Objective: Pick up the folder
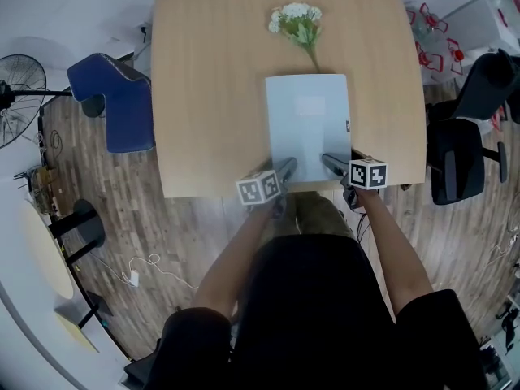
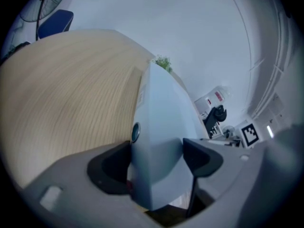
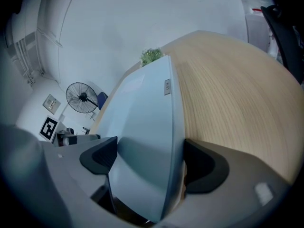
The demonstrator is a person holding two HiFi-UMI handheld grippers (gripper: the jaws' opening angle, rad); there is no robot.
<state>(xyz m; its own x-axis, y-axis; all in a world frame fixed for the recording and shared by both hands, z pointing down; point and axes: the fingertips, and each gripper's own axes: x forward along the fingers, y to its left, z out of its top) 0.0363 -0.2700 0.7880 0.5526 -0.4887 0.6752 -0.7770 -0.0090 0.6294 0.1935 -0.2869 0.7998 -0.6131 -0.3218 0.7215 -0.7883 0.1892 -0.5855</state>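
A pale blue folder lies flat on the wooden table, its near edge at the table's front edge. My left gripper is at the folder's near left corner and my right gripper at its near right corner. In the left gripper view the folder runs between the wide jaws of the left gripper, its spine beside one pad. In the right gripper view the folder fills the space between the jaws of the right gripper. Neither pair of pads visibly squeezes it.
A bunch of white flowers lies just beyond the folder's far edge. A blue chair stands at the table's left and a black office chair at its right. A floor fan is at the far left.
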